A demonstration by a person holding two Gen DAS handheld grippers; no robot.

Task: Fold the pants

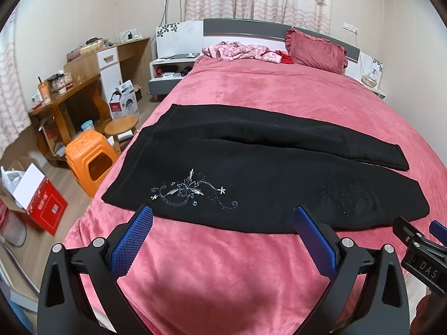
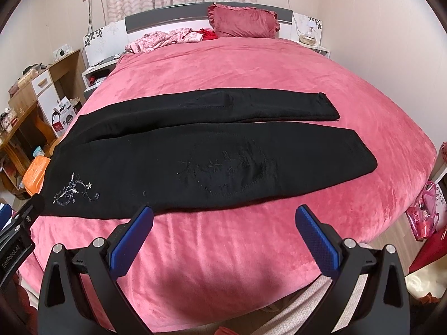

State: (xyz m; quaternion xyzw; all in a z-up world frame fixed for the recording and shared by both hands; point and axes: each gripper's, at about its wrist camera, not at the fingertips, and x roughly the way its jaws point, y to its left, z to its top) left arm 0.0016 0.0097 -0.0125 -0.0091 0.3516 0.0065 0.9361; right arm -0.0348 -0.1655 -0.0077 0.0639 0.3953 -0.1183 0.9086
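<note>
Black pants [image 1: 251, 173] lie flat across a pink bed, legs side by side and running left to right, with silver embroidery [image 1: 192, 189] near the left end. They also show in the right wrist view [image 2: 212, 150]. My left gripper [image 1: 222, 215] is open and empty, just short of the pants' near edge. My right gripper [image 2: 223, 215] is open and empty, also just short of the near edge, further to the right. The right gripper's body [image 1: 419, 254] shows at the right edge of the left wrist view.
The pink blanket [image 2: 223, 64] covers the whole bed. A red pillow [image 2: 243, 23] and crumpled pink clothes [image 2: 164, 39] lie at the headboard. An orange stool [image 1: 92, 153], a wooden stool [image 1: 123, 124], a desk and boxes stand left of the bed.
</note>
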